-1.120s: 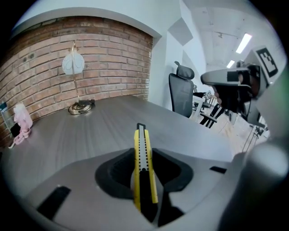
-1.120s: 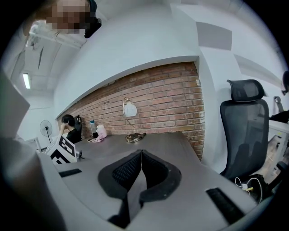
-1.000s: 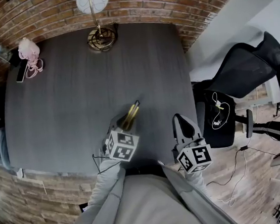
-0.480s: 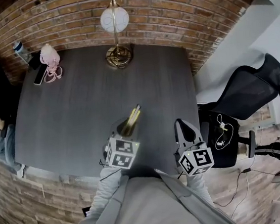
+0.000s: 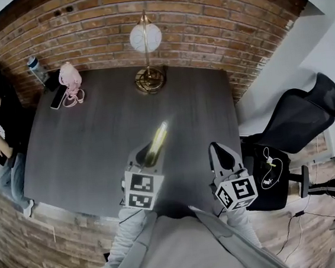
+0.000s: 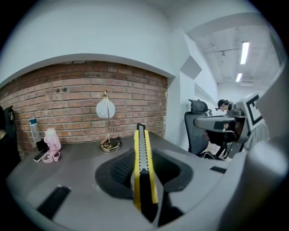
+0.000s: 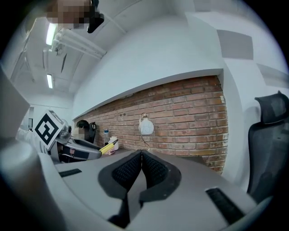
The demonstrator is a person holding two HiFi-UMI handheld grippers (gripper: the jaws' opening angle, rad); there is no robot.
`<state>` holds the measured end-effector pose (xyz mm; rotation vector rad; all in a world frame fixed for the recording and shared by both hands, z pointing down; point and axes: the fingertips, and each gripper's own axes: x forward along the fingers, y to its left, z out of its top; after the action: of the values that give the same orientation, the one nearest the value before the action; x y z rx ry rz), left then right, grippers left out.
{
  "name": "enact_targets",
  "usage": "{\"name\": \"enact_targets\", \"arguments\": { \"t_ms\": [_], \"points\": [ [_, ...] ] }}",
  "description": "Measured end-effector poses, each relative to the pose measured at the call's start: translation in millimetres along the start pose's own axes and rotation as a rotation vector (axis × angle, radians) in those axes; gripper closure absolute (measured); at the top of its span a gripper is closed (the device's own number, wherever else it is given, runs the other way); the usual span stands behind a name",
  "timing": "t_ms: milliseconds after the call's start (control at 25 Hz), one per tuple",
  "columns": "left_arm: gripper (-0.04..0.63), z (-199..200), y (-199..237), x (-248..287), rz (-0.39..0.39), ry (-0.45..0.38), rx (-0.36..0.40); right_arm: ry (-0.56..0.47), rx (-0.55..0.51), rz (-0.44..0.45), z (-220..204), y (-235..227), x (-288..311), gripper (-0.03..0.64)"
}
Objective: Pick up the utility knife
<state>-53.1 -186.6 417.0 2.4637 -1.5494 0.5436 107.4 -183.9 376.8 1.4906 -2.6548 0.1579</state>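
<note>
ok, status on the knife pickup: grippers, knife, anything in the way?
Left gripper shut on utility knife, tip toward lamp. Right gripper shut, empty. Knife held above table, nothing in its way.

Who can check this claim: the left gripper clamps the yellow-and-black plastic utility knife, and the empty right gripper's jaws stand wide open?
One error: the right gripper view shows that the right gripper, though empty, has its jaws shut together, not wide open. The left gripper does clamp the yellow-and-black plastic utility knife.

Even ceiling strip lights; strong fisheye bending at edges; near foreground blurred; black vignette corners.
</note>
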Motion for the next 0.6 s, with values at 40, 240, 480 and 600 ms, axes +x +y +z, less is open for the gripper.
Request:
{"name": "enact_targets", "arguments": {
  "t_ms": [40, 240, 480, 600],
  "points": [
    [0.465, 4, 2, -2, 0.003, -0.012, -0.004, -0.006, -0.009, 0.004, 4, 1, 1, 0.598],
    [0.465, 19, 10, -12, 0.027, -0.071, -0.031, -0.026, -0.046, 0.021, 18, 5, 7, 0.598],
    [0.465, 32, 25, -28, 0.060, -0.132, -0.069, -0.039, -0.060, 0.015, 25, 4, 8, 0.598],
    [0.465, 38, 35, -37, 0.078, -0.163, -0.102, -0.043, -0.064, 0.009, 27, 2, 9, 0.598]
  ]
}}
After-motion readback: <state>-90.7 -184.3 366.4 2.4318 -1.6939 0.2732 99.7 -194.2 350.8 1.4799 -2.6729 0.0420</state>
